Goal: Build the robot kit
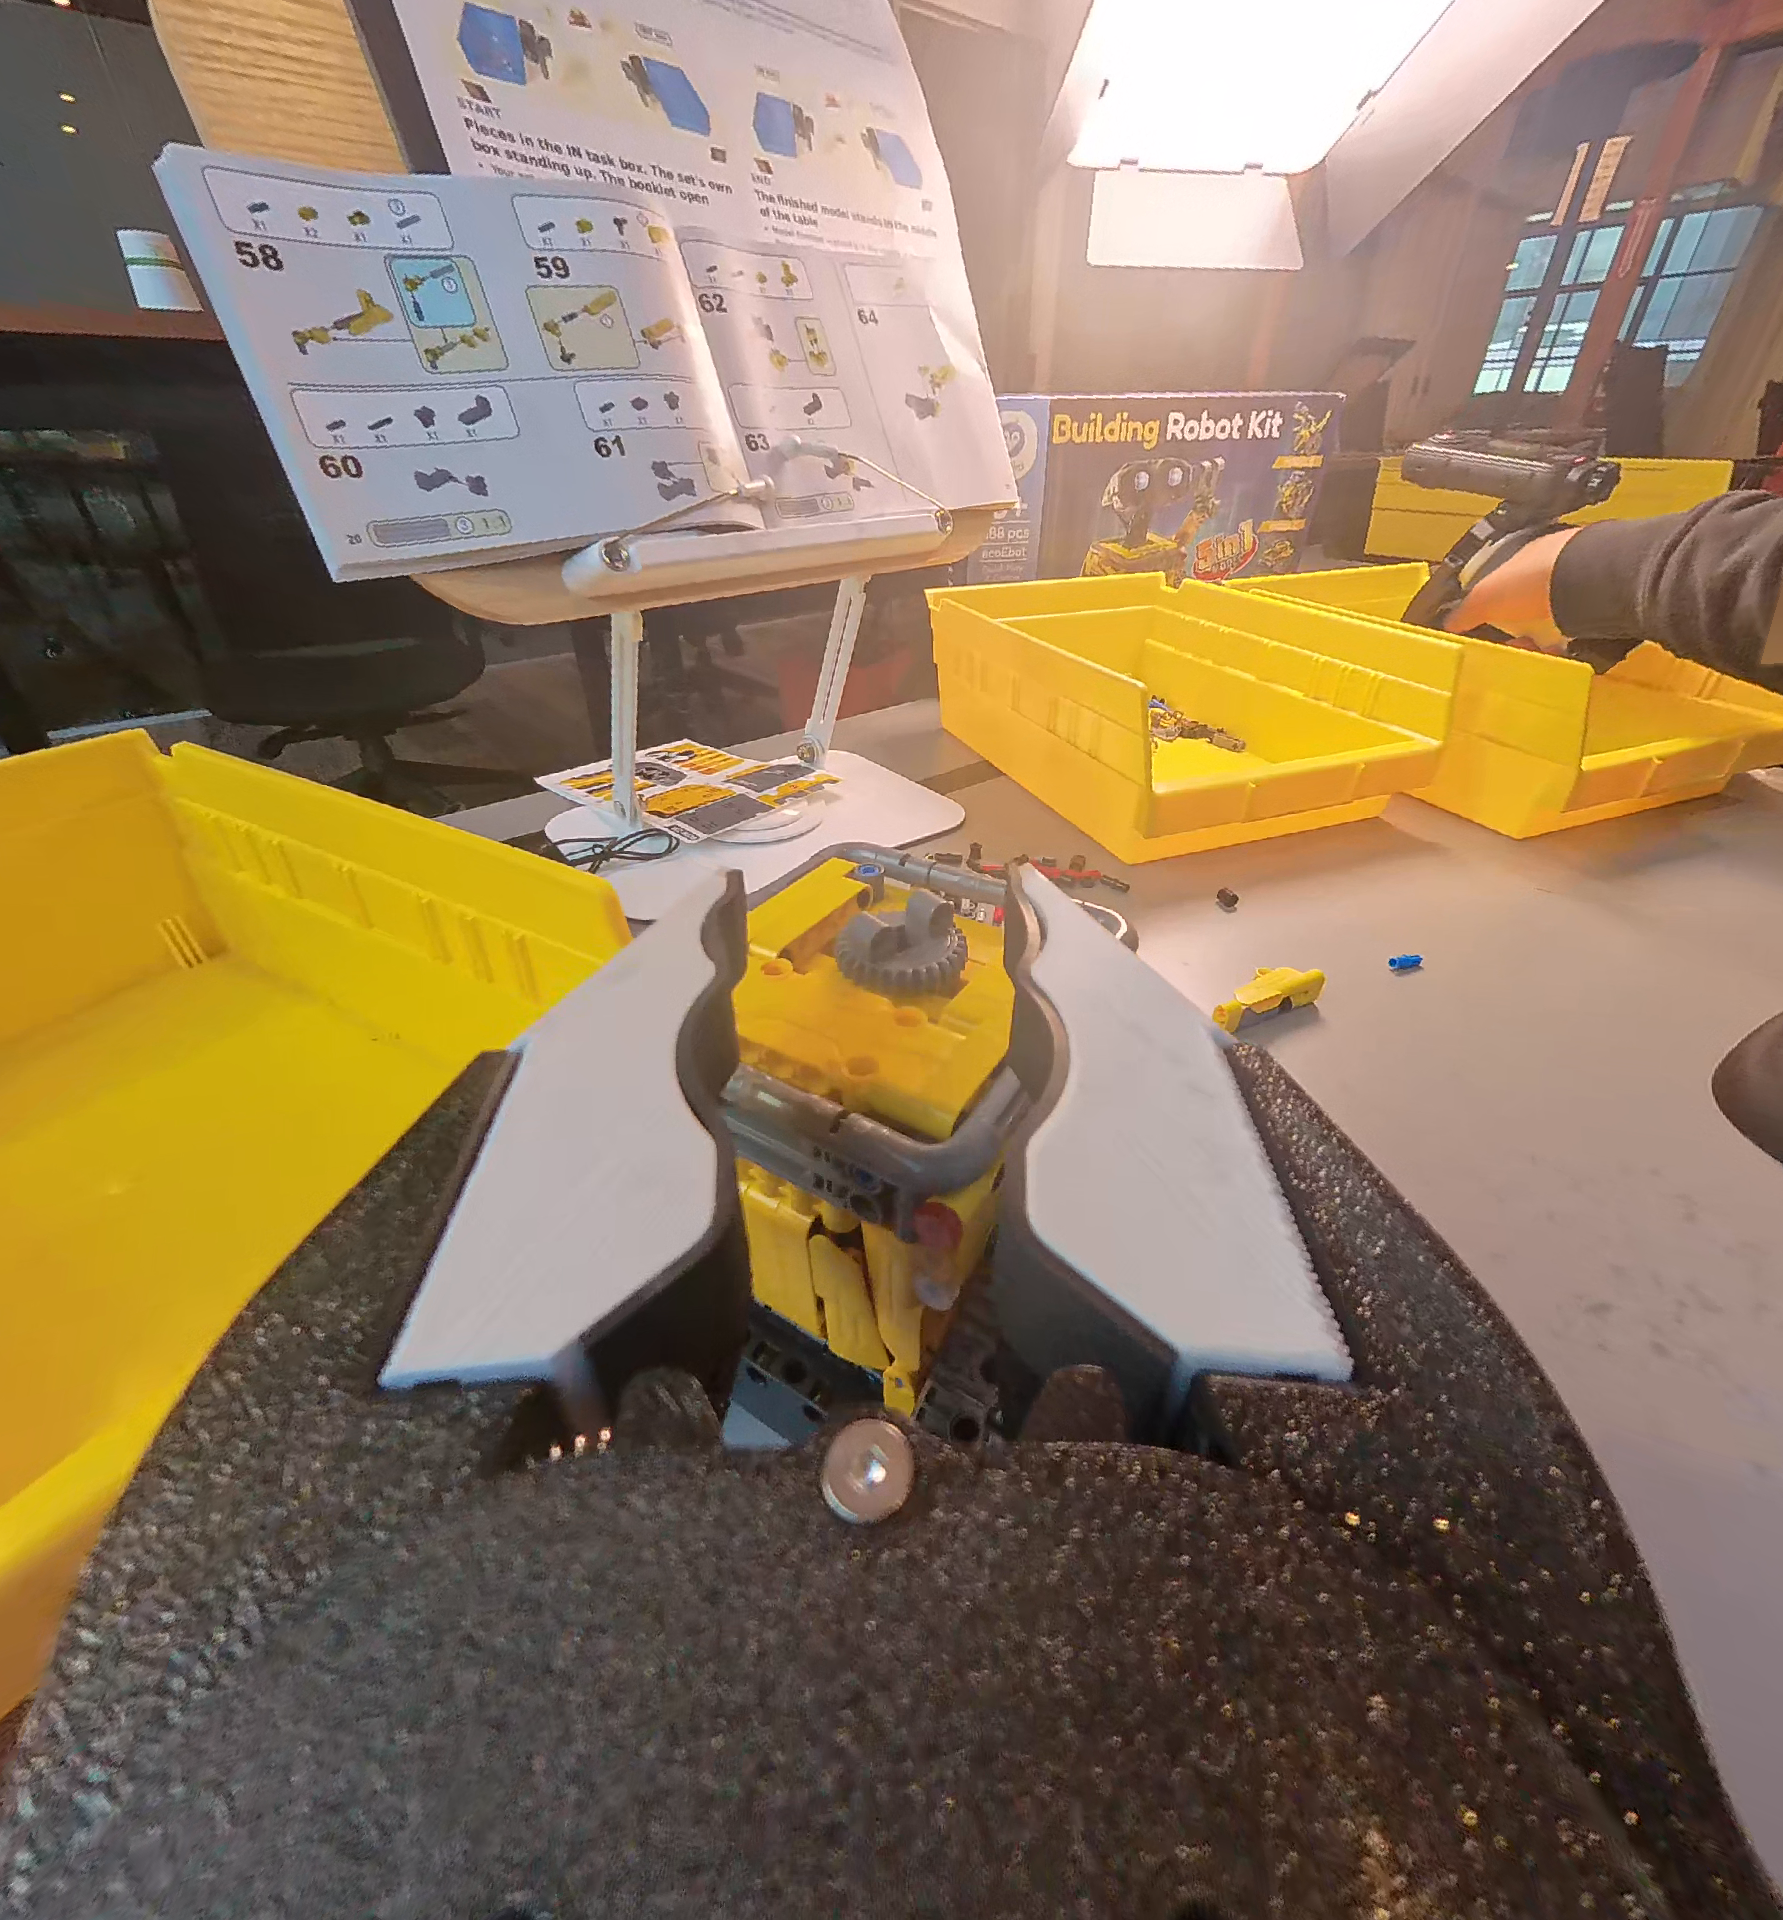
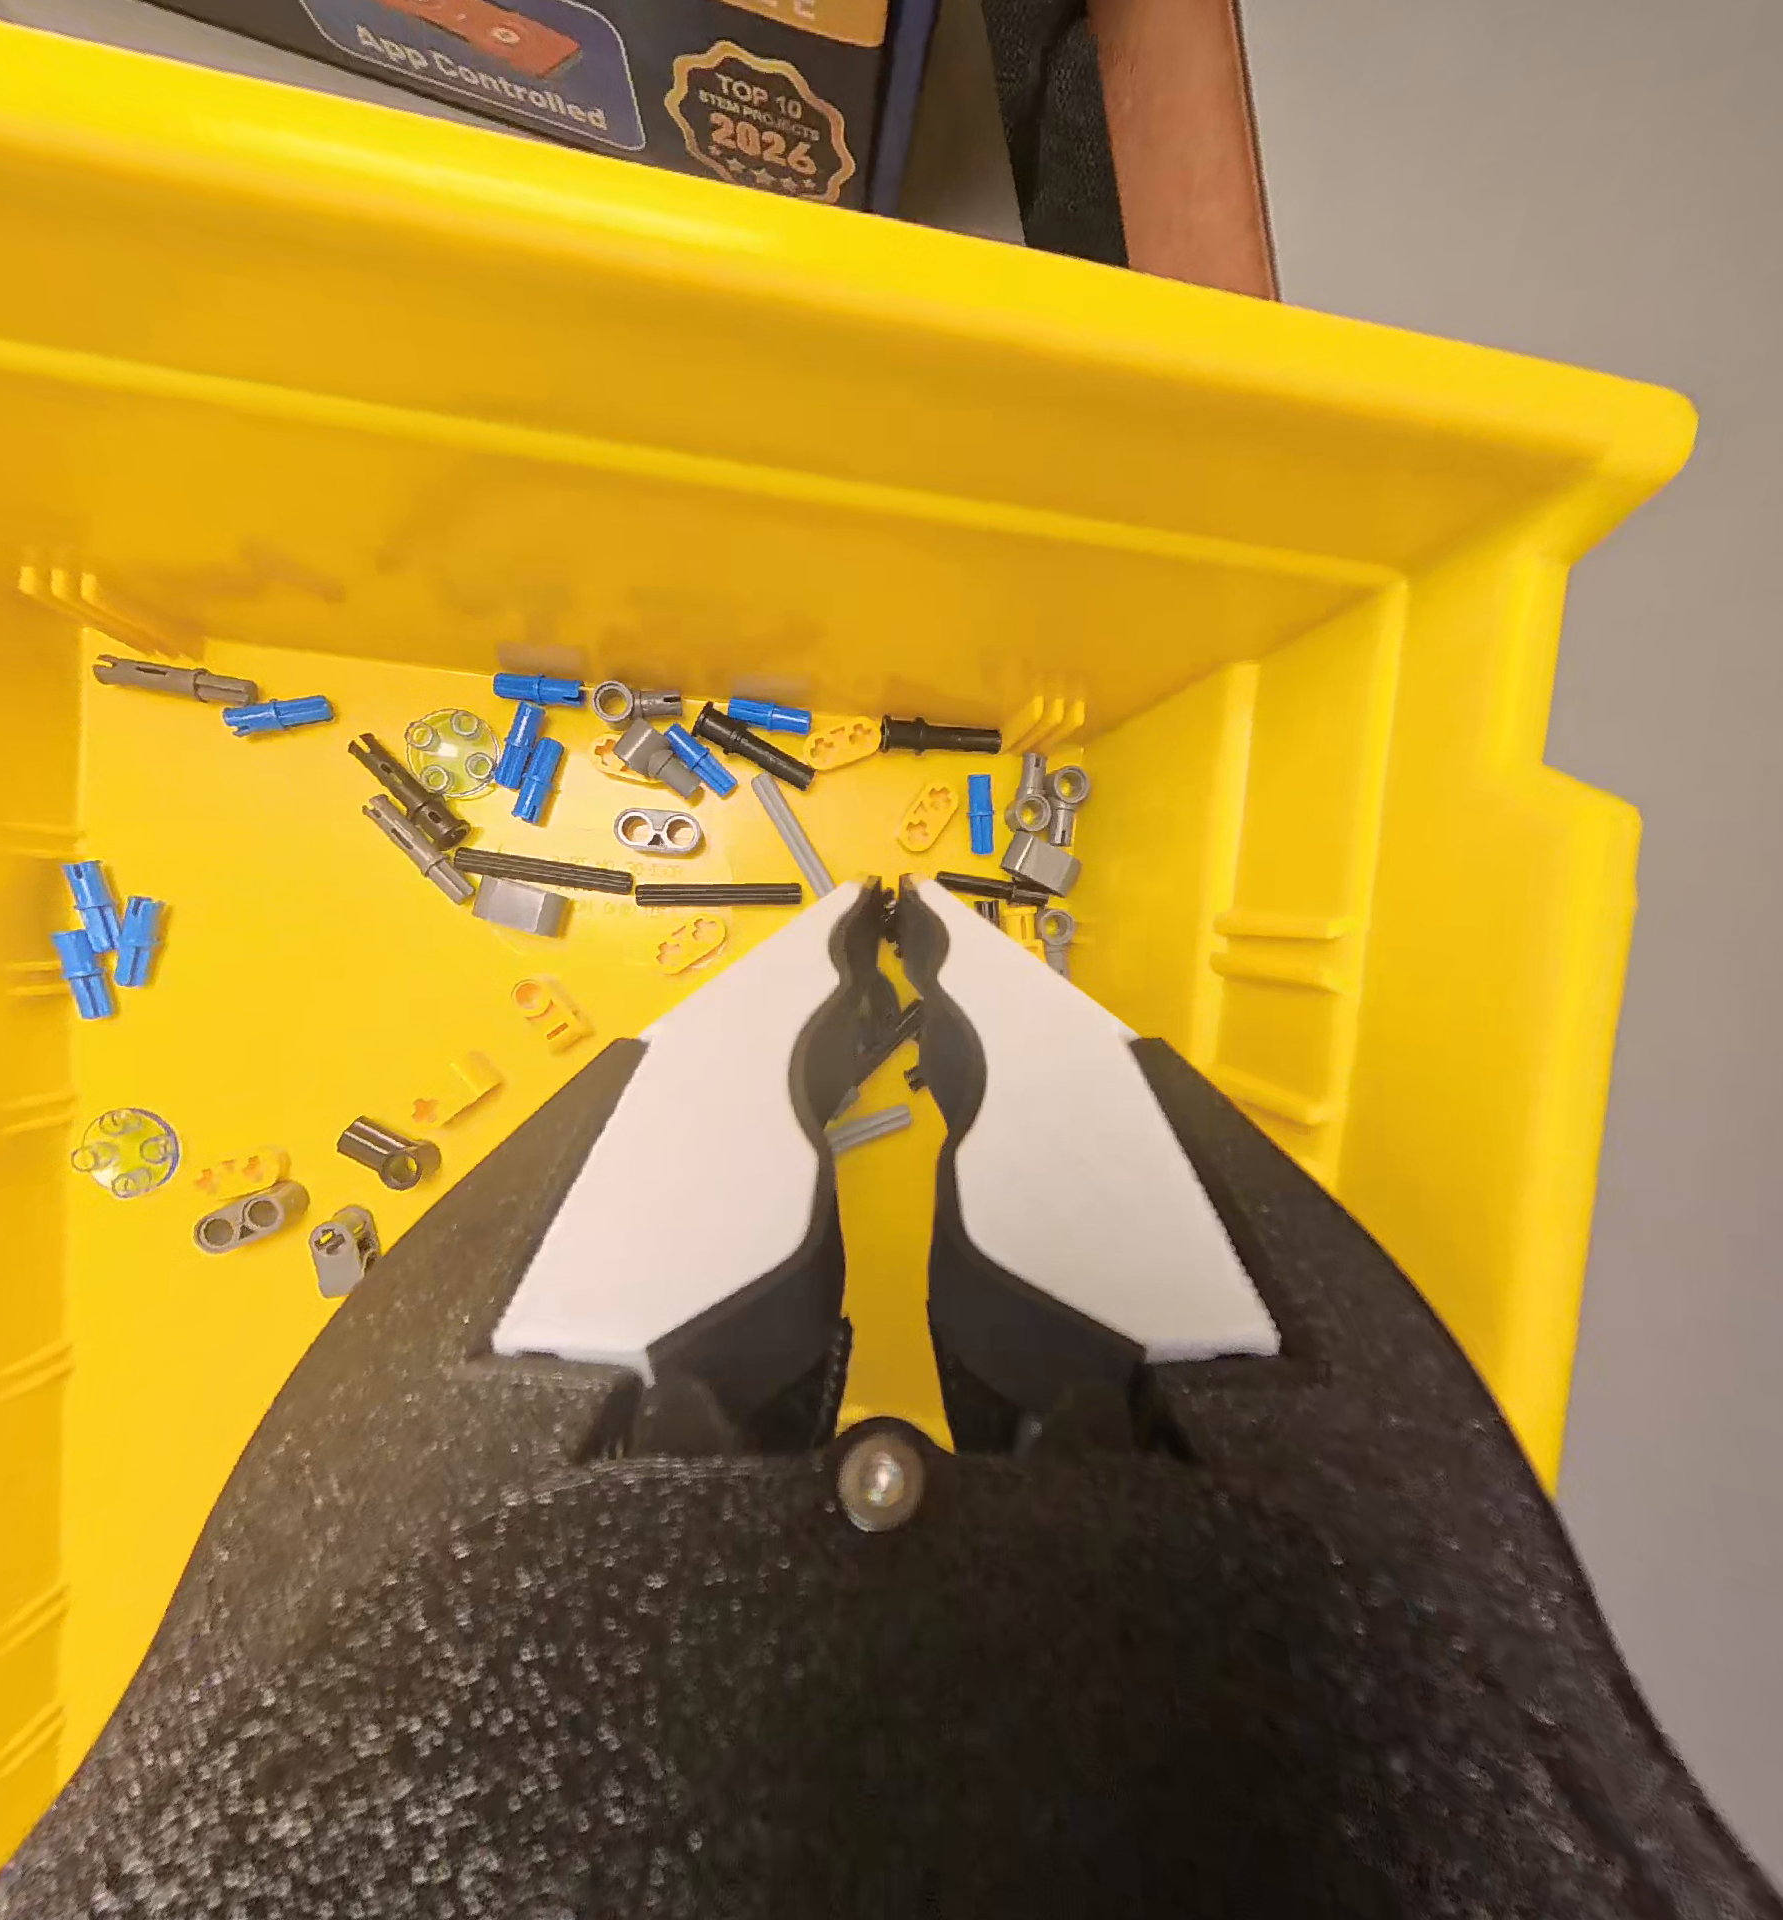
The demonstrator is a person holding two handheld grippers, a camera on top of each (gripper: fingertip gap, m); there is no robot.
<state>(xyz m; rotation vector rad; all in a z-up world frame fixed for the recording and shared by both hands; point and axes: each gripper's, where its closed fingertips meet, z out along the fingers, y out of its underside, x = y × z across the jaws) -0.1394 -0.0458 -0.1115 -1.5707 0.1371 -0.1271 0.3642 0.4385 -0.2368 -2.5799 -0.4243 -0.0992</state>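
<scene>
Grey table, yellow bin holding maybe pins

Two close forward wrist views

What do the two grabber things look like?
Both match: the left gripper and right gripper have white wedge-shaped fingers with wavy black inner linings, on a speckled black body with a silver screw. The person wears a dark grey sleeve.

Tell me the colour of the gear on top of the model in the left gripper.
Grey gear; clearest in the left wrist view.
</scene>
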